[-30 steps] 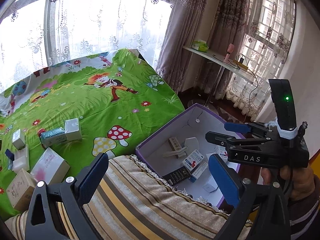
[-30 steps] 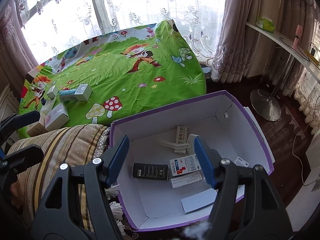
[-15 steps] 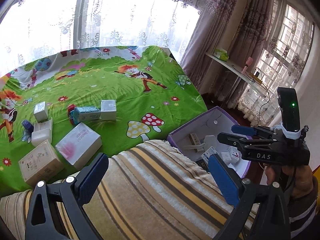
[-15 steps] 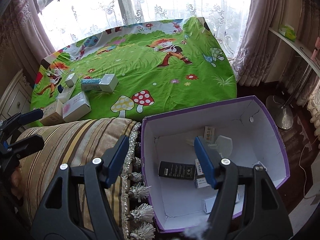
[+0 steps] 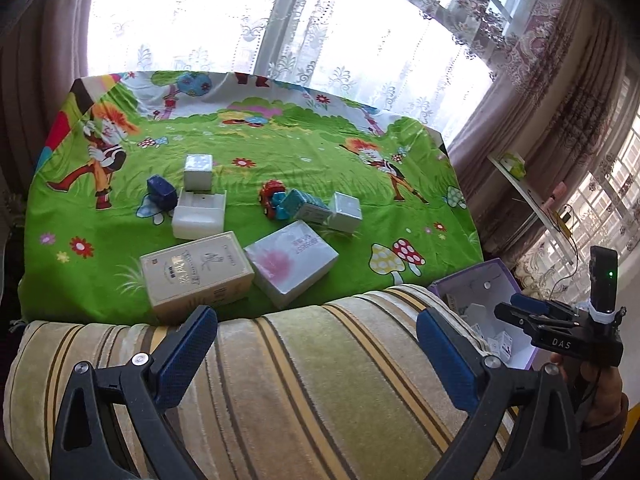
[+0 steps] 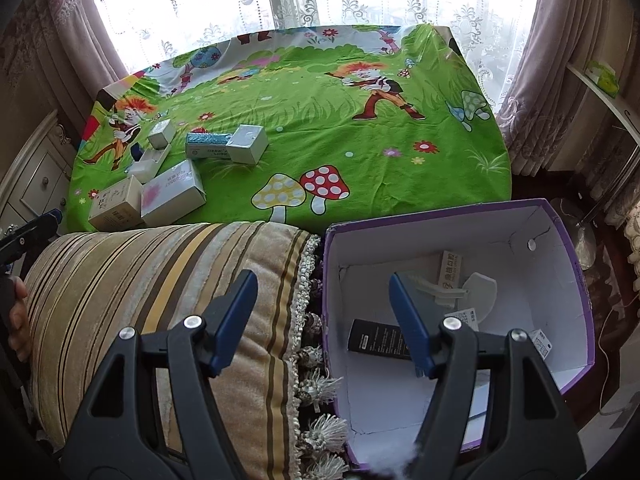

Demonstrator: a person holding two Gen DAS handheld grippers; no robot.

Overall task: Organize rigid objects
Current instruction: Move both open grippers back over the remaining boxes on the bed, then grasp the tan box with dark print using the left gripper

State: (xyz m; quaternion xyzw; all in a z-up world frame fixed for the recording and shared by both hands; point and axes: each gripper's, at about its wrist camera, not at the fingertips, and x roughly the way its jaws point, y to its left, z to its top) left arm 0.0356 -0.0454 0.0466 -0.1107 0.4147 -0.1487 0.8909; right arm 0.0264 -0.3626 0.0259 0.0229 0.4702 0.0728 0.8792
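Observation:
Several small boxes lie on the green cartoon cloth (image 5: 280,160): a beige box (image 5: 196,270), a white-pink box (image 5: 292,266), a teal box (image 5: 304,206), a silver box (image 5: 346,212) and white boxes (image 5: 199,216). My left gripper (image 5: 316,344) hangs open and empty over a striped cushion (image 5: 280,380), short of the beige box. My right gripper (image 6: 322,308) is open and empty above the cushion's fringe and the left wall of the purple box (image 6: 576,280). Small cartons, one of them black (image 6: 376,340), lie inside that box. The right gripper also shows at the right of the left wrist view (image 5: 520,310).
A red toy car (image 5: 270,196) and a dark blue object (image 5: 160,194) sit among the boxes. A cream drawer cabinet (image 6: 36,184) stands left of the cloth. A wall shelf (image 6: 600,88), curtains and a lamp base (image 6: 584,240) are at the right.
My left gripper has swung left, from over the purple box to over the cushion facing the boxes on the cloth. My right gripper has drifted left, so the purple box now sits further right.

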